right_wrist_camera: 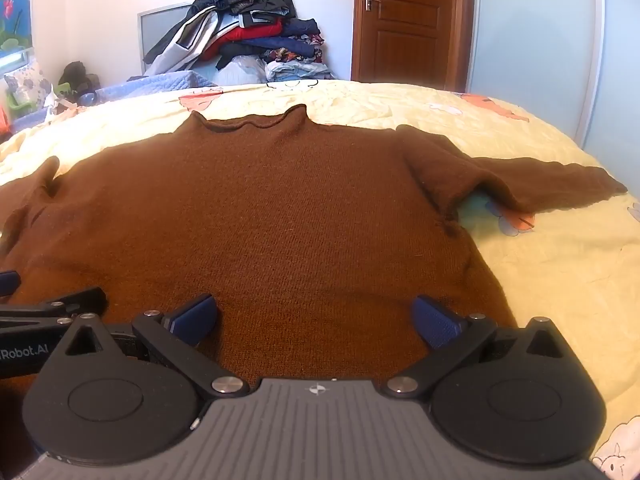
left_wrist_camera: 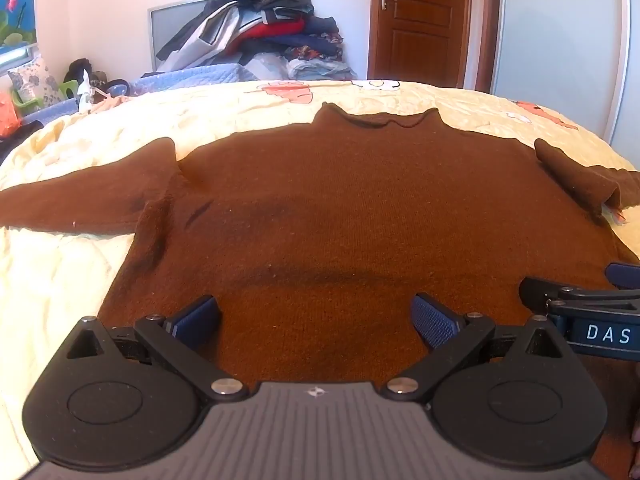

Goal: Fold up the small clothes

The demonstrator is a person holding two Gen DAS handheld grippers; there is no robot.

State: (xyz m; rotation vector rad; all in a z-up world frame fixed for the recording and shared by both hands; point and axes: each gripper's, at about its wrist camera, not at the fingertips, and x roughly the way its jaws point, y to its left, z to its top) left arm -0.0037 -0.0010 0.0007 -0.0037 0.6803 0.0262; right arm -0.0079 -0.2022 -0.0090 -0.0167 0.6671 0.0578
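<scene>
A brown knit sweater (left_wrist_camera: pixel 320 208) lies flat, front up, on the bed, collar at the far side and both sleeves spread out; it also shows in the right wrist view (right_wrist_camera: pixel 280 216). My left gripper (left_wrist_camera: pixel 316 320) is open and empty over the sweater's near hem, left of centre. My right gripper (right_wrist_camera: pixel 316 320) is open and empty over the near hem, right of centre. The right gripper's side shows at the right edge of the left wrist view (left_wrist_camera: pixel 592 312), and the left gripper's side shows at the left edge of the right wrist view (right_wrist_camera: pixel 44 312).
The bed has a pale yellow quilt (right_wrist_camera: pixel 540 264) with cartoon prints. A pile of clothes (left_wrist_camera: pixel 260 24) stands behind the bed against the wall. A brown wooden door (left_wrist_camera: pixel 420 20) is at the back right. Clutter (left_wrist_camera: pixel 80 84) lies at the back left.
</scene>
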